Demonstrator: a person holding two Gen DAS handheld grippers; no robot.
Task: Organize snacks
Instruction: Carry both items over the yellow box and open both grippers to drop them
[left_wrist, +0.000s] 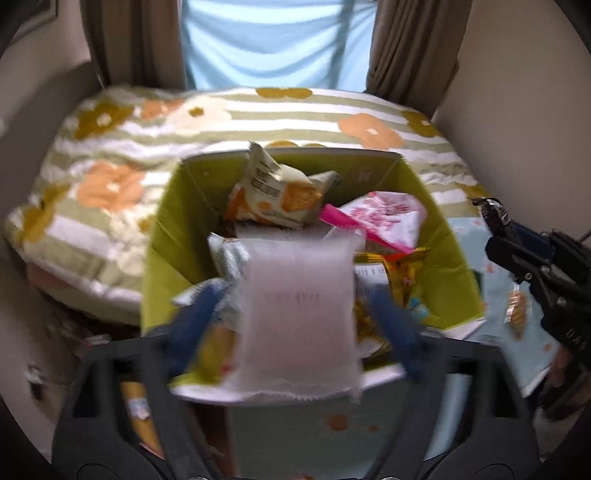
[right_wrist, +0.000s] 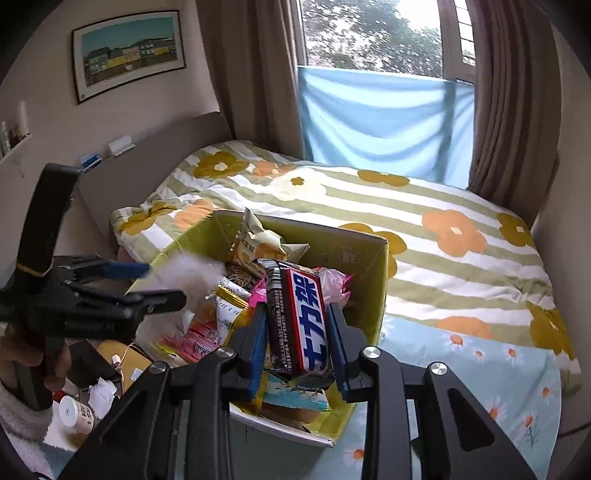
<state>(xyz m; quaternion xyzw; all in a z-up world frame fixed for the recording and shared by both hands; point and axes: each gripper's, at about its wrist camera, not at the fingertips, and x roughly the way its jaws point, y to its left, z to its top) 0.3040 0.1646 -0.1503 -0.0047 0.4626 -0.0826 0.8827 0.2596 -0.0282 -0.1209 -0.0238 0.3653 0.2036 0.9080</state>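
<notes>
Soft window (right_wrist: 373, 33) daylight, left-view motion blur.

The left wrist view looks steeply down from close above the near edge of the green box (left_wrist: 173, 236), facing across it toward the flowered quilt (left_wrist: 110, 155) and the curtained window (left_wrist: 280, 40) beyond. The right wrist view sits close at the same box (right_wrist: 376, 295) on its near right side, held lower and more level, facing over it toward the quilt (right_wrist: 443, 236), the window (right_wrist: 373, 33) and the framed picture (right_wrist: 129, 51) far left of the box. Both share the box, quilt and blue cloth (left_wrist: 273, 55) at the window.
</notes>
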